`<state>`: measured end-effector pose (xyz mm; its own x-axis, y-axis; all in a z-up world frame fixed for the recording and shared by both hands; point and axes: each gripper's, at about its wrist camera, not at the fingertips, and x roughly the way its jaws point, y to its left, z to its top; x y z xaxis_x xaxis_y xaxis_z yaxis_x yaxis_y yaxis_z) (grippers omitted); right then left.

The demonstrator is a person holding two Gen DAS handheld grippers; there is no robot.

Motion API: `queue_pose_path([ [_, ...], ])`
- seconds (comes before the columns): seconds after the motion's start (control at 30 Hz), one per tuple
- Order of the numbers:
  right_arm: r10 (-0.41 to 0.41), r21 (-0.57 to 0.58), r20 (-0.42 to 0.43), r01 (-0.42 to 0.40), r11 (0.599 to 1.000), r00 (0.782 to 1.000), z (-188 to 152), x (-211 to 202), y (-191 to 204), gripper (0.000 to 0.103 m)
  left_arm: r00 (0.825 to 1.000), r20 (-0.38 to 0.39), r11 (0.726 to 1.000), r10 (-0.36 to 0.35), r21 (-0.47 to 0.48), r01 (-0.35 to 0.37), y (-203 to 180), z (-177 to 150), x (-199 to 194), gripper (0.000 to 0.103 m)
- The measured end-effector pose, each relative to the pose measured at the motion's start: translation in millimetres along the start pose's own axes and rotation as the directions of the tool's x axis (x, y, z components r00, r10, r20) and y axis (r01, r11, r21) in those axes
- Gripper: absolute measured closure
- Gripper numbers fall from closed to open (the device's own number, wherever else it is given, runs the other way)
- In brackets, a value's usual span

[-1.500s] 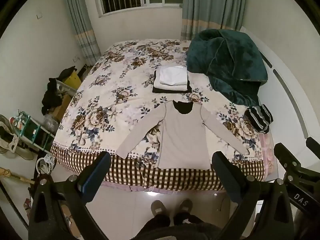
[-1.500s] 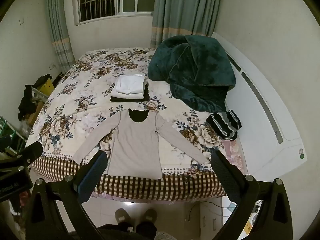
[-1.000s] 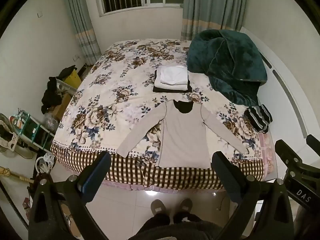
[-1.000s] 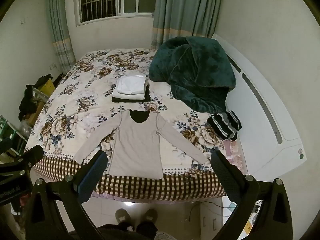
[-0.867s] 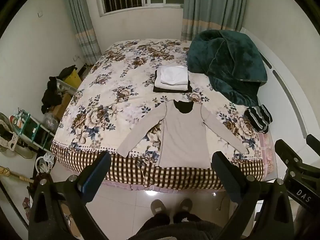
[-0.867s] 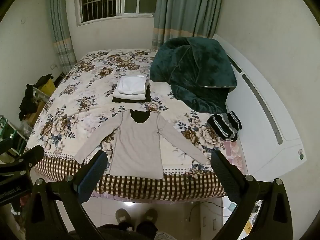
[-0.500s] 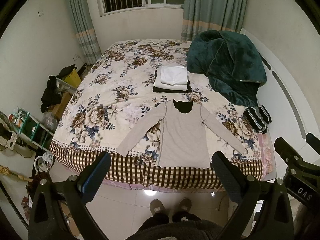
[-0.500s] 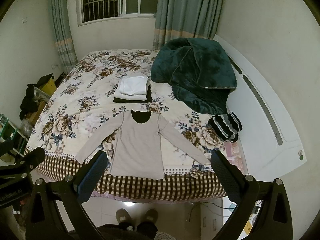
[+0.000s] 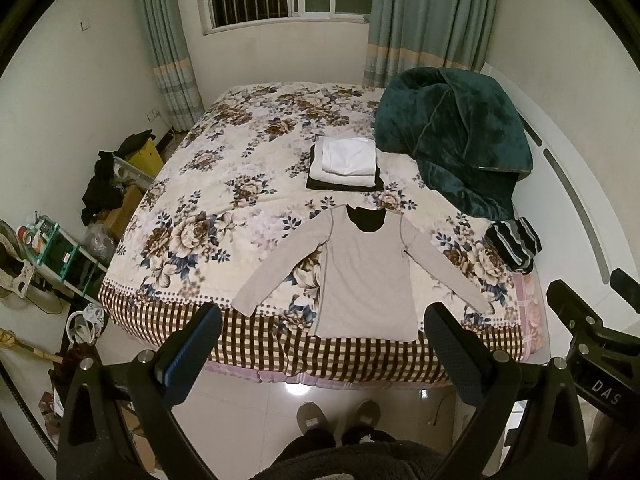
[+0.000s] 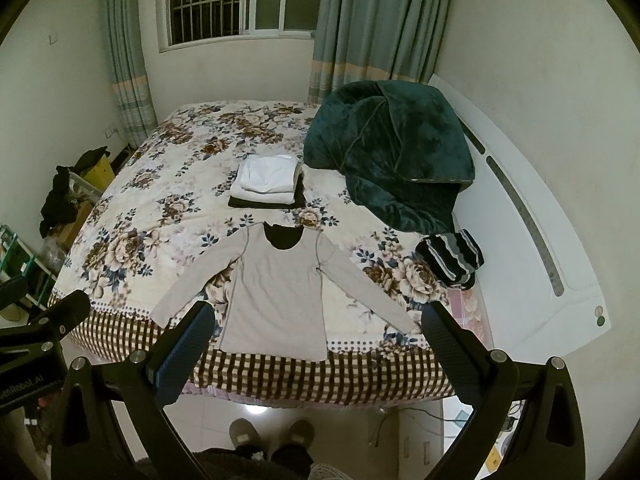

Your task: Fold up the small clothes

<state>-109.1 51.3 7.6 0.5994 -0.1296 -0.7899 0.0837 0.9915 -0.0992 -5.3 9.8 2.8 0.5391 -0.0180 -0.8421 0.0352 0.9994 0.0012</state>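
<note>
A beige long-sleeved shirt [image 9: 366, 276] lies flat, sleeves spread, at the near edge of the floral bed [image 9: 224, 208]; it also shows in the right wrist view [image 10: 276, 292]. A stack of folded clothes [image 9: 346, 162], white on black, sits behind it, also seen in the right wrist view [image 10: 266, 182]. My left gripper [image 9: 322, 330] is open and empty, held above the floor in front of the bed. My right gripper [image 10: 316, 326] is open and empty, likewise short of the shirt.
A dark green blanket [image 9: 452, 136] is heaped at the bed's far right. A rolled striped garment [image 9: 514, 242] lies at the right edge. Clutter and a shelf [image 9: 60, 248] stand left of the bed. The person's slippered feet [image 9: 340, 414] stand on the tiled floor.
Both views have shifted slightly, the bed sitting a little higher and nearer. The shirt and both open grippers are otherwise unchanged.
</note>
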Motion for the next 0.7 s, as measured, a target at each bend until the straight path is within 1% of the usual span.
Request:
queue_pose_path([
  [0.7,-0.003,0.002,0.006,0.003,1.000,1.000,1.7,-1.8,-0.5,0.000,1.000,0.008,1.000,-0.004,-0.005,0.004,1.0,-0.3,-3.5,0.000],
])
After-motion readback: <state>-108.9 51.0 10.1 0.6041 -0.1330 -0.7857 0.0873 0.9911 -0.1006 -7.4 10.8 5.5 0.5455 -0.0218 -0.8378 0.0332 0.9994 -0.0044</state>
